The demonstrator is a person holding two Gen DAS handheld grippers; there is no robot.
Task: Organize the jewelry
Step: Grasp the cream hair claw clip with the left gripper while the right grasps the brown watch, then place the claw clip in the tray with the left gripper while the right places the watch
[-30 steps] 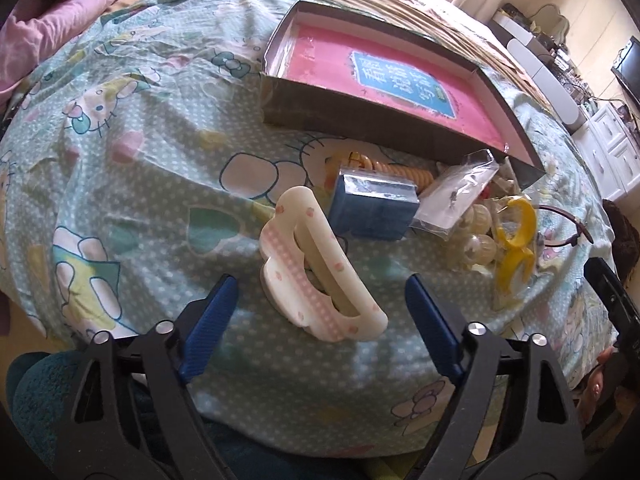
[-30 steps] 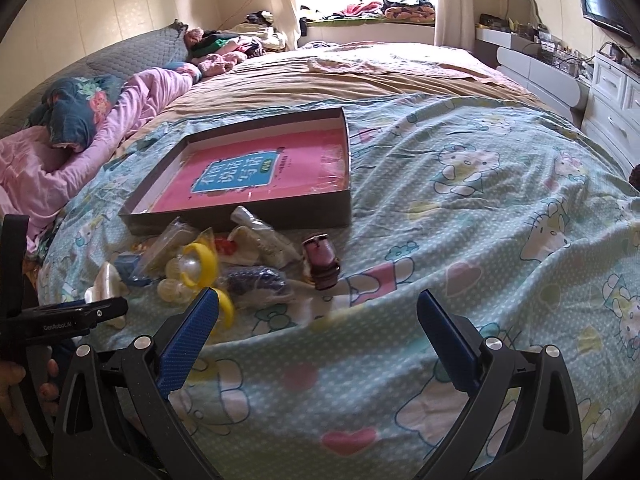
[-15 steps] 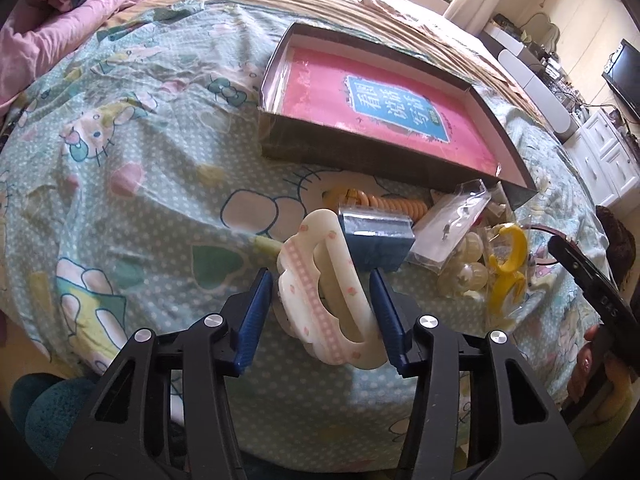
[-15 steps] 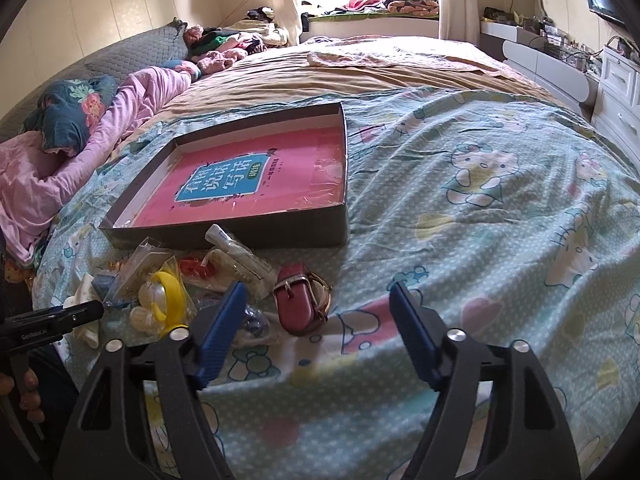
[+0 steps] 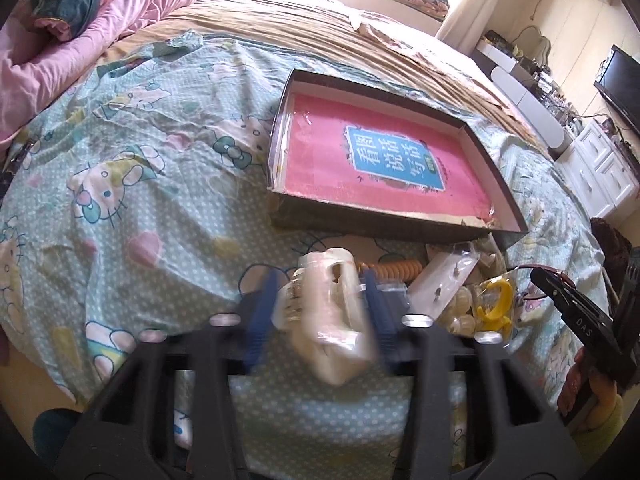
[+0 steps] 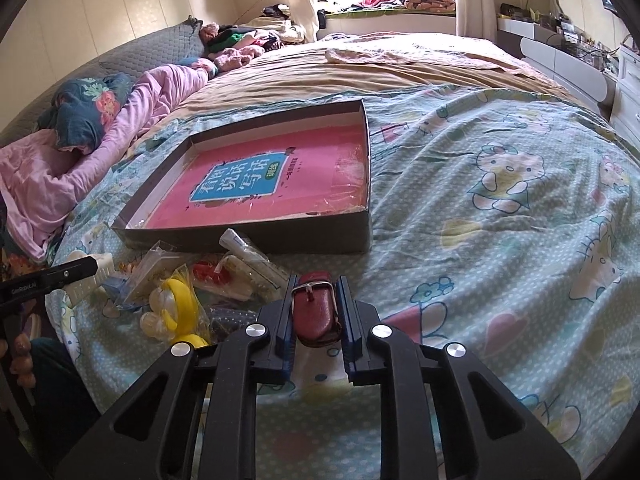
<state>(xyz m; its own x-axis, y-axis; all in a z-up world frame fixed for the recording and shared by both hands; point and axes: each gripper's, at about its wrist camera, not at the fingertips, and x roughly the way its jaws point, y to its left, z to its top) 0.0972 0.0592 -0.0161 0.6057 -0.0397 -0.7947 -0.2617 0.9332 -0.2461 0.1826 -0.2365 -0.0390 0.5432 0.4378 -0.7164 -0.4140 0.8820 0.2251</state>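
My left gripper (image 5: pixel 320 312) is shut on a cream hair claw clip (image 5: pixel 326 320) with pink trim, lifted off the bedspread and blurred by motion. My right gripper (image 6: pixel 316 312) is shut on a dark red leather strap with a silver buckle (image 6: pixel 314 312). A shallow dark box with a pink bottom and blue label (image 5: pixel 384 164) lies just beyond the pile and also shows in the right wrist view (image 6: pixel 264 184). Between the grippers lie loose items: a yellow clip in a bag (image 6: pixel 176 308), clear packets (image 5: pixel 444 280), an orange coiled band (image 5: pixel 394 269).
The bed is covered by a teal cartoon-cat bedspread (image 6: pixel 500 220). Pink bedding (image 6: pixel 48 176) is piled at the left. White drawers and a TV (image 5: pixel 620 80) stand to the right of the bed. The bed's near edge is just below both grippers.
Both grippers closed: the left on the hair claw clip and lifted it, the right moved forward and closed on the red strap.
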